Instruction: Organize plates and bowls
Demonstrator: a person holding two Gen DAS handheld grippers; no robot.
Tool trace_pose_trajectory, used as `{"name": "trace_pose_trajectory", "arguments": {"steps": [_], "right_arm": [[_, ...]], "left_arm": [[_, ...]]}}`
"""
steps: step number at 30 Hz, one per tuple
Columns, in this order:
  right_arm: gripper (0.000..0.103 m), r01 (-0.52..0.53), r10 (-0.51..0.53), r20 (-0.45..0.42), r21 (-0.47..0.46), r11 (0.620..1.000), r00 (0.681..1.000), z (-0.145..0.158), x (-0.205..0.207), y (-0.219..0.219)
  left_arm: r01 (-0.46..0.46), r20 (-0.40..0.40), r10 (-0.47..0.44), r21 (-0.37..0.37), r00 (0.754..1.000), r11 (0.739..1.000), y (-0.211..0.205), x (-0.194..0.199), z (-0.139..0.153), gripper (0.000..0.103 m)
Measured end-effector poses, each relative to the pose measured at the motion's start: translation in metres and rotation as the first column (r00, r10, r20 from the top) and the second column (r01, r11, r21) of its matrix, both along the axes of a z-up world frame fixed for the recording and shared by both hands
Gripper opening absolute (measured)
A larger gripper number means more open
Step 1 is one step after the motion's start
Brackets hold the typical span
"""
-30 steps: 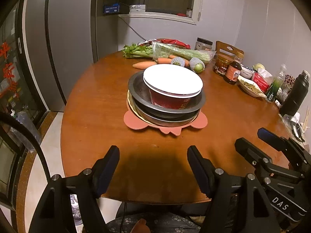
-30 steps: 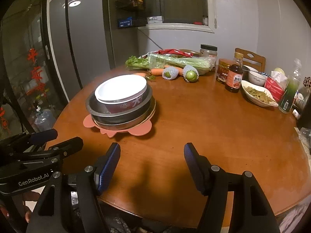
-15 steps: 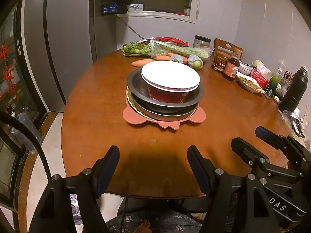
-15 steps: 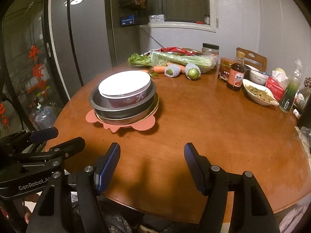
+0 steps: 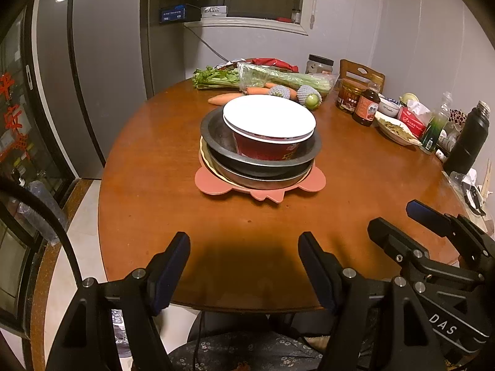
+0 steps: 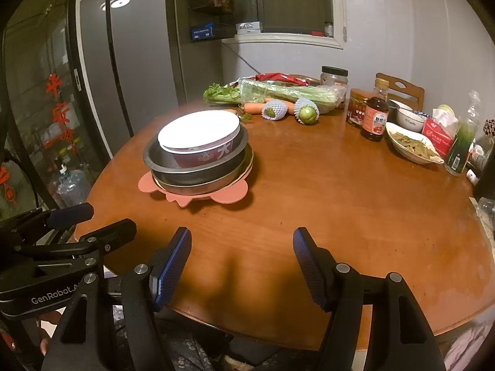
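Round wooden table [image 5: 173, 167], broad and brown. Stacked near its middle on a pink mat [image 5: 213, 185]: two metal pans [image 5: 256, 164], red bowl [image 5: 272, 148] nested on top. Left gripper [image 5: 244, 256] and right gripper [image 6: 241, 256] near the front edge, fingers apart, nothing between.

Across both wrist views the scene has slid downward and away. In the left view the stack of bowls [image 5: 269, 142] on its pink mat [image 5: 260, 185] now sits farther from the left gripper [image 5: 244, 266], with more bare tabletop [image 5: 154, 185] between them, and more of the near rim and the patterned fabric under it has come into view. The right view shows the same retreat from the right gripper [image 6: 241, 262]. The stack itself has not shifted on the tabletop.
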State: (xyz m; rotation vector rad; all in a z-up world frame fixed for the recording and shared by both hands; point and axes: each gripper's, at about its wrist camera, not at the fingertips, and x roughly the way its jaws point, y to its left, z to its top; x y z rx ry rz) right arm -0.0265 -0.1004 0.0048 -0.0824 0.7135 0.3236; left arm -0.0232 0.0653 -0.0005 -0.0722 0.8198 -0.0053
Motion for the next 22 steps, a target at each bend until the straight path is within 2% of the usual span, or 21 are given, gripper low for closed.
{"name": "trace_pose_trajectory", "arguments": {"steps": [18, 22], "right_arm": [[0.07, 0.002, -0.002, -0.01, -0.002, 1.0, 1.0, -0.005, 0.001, 0.0], [0.07, 0.004, -0.004, -0.02, -0.003, 1.0, 1.0, -0.008, 0.005, 0.0]], "left_arm": [[-0.008, -0.021, 0.008, 0.026, 1.0, 1.0, 0.002, 0.007, -0.006, 0.072], [-0.035, -0.003, 0.035, 0.048, 0.999, 0.998, 0.008, 0.012, -0.005, 0.078]]}}
